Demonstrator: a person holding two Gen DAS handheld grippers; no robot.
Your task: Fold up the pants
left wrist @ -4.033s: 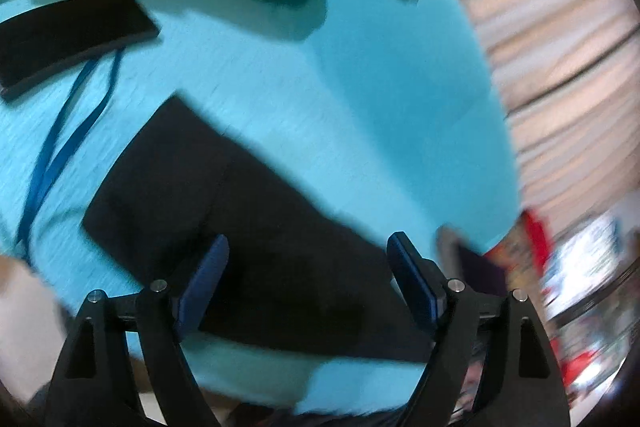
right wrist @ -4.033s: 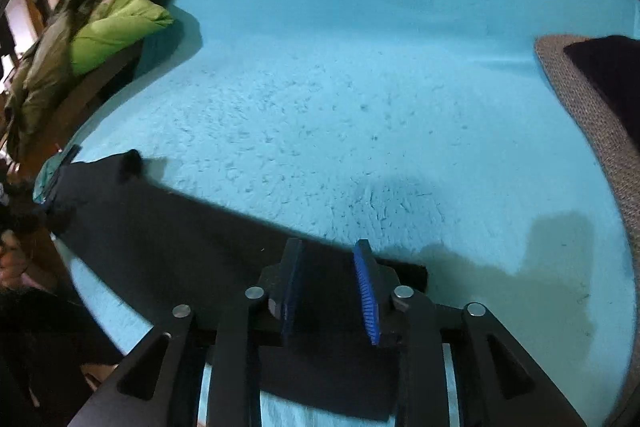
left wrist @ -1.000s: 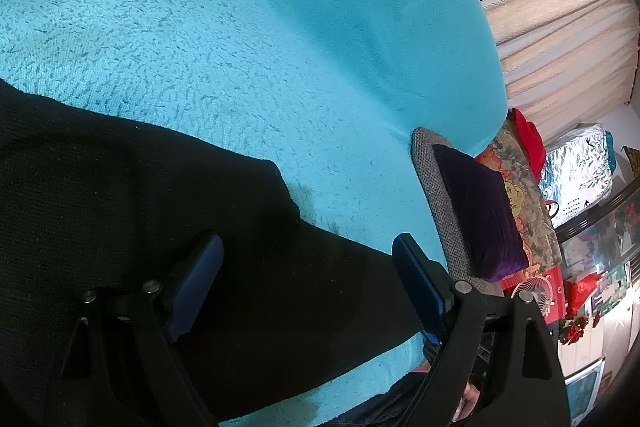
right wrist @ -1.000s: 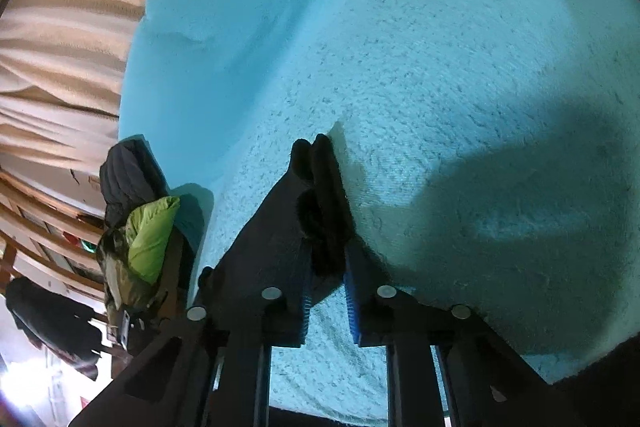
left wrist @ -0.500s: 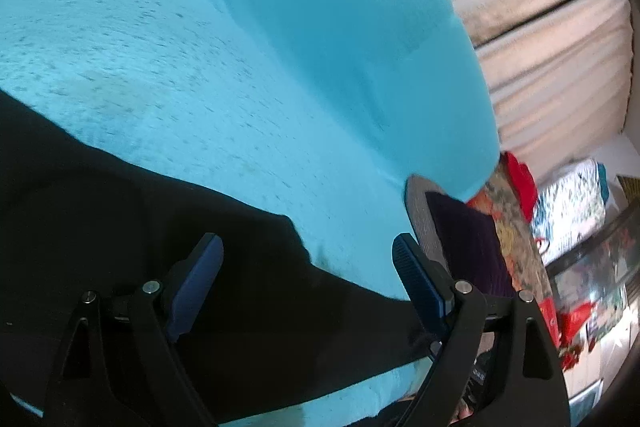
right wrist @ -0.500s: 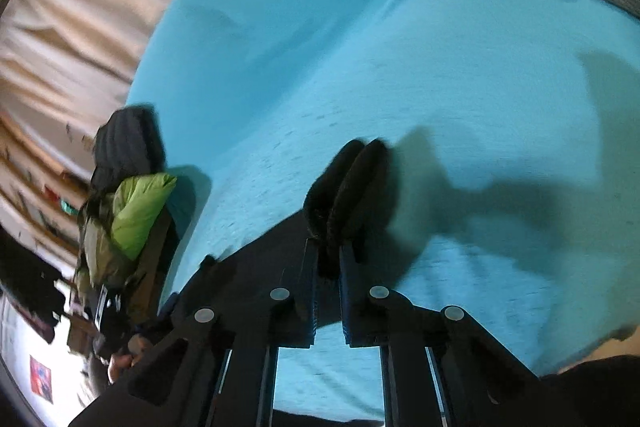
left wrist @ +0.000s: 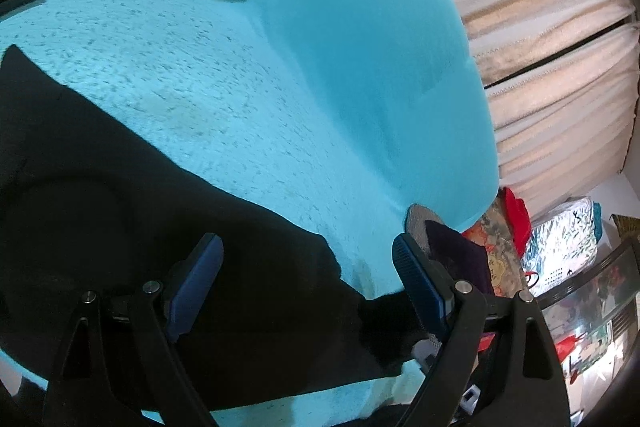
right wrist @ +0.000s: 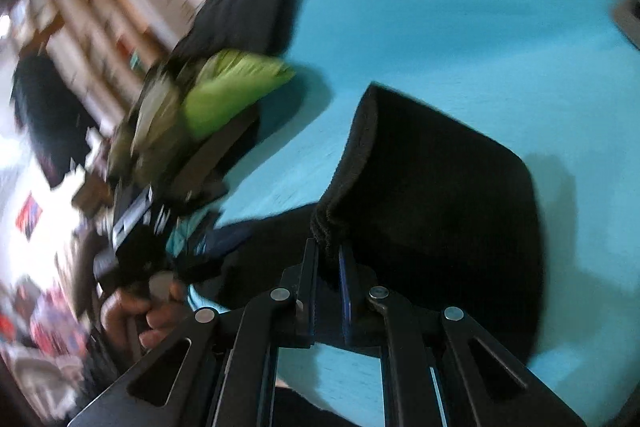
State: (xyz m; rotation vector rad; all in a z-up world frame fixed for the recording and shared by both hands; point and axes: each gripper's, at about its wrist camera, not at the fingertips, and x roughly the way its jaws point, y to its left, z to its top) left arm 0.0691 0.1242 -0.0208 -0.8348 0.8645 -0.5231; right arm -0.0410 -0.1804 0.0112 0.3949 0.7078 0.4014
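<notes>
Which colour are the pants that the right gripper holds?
Black pants, clearest in the right wrist view.

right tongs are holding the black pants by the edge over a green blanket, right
Not quite: the blanket is turquoise, not green. The right wrist view shows the right tongs shut on the edge of the black pants, lifted over it.

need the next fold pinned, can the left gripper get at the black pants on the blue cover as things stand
Probably yes. The left gripper has its jaws wide apart right over the black pants, which lie flat on the blue cover, with nothing between. The right gripper is shut on another part of the pants, held up.
</notes>
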